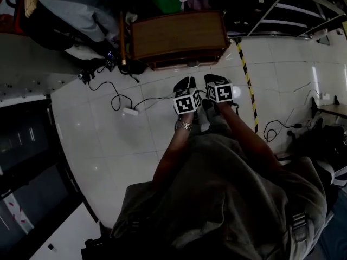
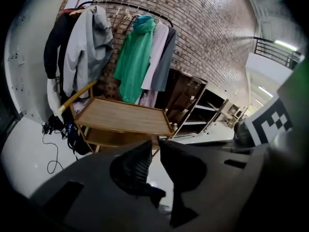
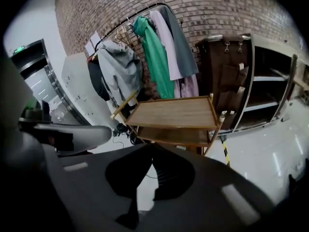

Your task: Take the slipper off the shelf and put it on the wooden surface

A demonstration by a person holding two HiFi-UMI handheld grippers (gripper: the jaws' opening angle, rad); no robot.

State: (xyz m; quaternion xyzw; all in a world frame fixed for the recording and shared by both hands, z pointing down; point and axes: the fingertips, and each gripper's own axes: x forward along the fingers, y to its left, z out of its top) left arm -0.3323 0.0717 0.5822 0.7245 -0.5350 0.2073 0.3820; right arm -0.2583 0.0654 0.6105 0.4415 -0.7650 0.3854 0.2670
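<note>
The wooden surface [image 1: 179,34] is the top of a low two-level cart [image 2: 123,116] on the tiled floor ahead of me, and nothing lies on it [image 3: 176,112]. A dark open shelf unit [image 3: 270,91] stands to its right [image 2: 193,105]; I cannot make out a slipper on it. I hold both grippers side by side over the floor, short of the cart. My left gripper [image 1: 187,82] has only a narrow slit between its tips [image 2: 155,143] and holds nothing. My right gripper [image 1: 212,79] is shut with its tips touching [image 3: 152,146], also on nothing.
A clothes rack with a green garment [image 2: 135,57] and a grey coat [image 2: 87,42] stands behind the cart against a brick wall. Cables and a white power strip [image 1: 130,111] lie on the floor to the left. Yellow-black tape [image 1: 246,80] runs along the floor on the right.
</note>
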